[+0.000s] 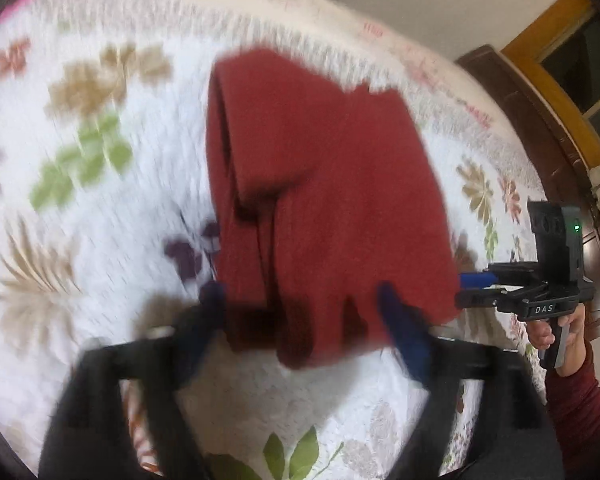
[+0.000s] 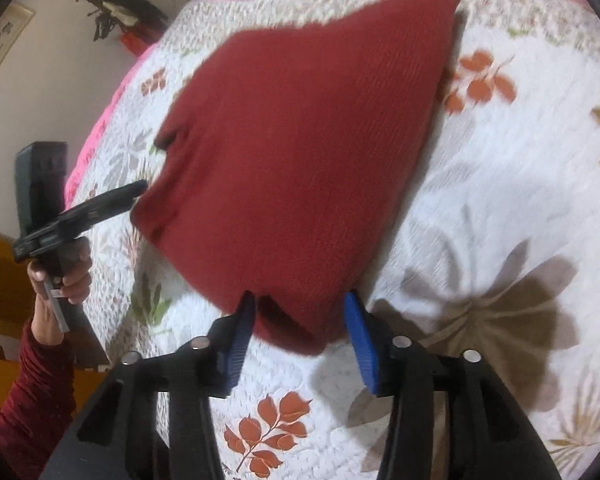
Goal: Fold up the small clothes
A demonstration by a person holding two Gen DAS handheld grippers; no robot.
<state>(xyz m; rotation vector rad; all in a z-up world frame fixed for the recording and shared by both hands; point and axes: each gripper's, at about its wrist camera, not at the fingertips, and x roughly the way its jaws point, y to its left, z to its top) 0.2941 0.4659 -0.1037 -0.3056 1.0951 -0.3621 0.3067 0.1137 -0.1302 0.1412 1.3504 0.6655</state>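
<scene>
Both grippers, left (image 1: 300,300) and right (image 2: 300,312), jaws wide, apparently straddle the folded red garment's (image 2: 300,140) near edge; close evenly before lifting.

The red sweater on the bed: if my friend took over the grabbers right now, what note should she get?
Left gripper: open, its blue fingers on either side of the near edge of the red sweater, not pinching it.
Right gripper: open too, fingers straddling the sweater's near corner, no grip.
The sweater lies on the flowered quilt, already folded over into a compact stack; layers show along its left edge in the left wrist view.
Done: at least one fold, judging by the layers.
Left: probably one more fold or a tidy-up. The left view is blurry, so check the edges first.
</scene>
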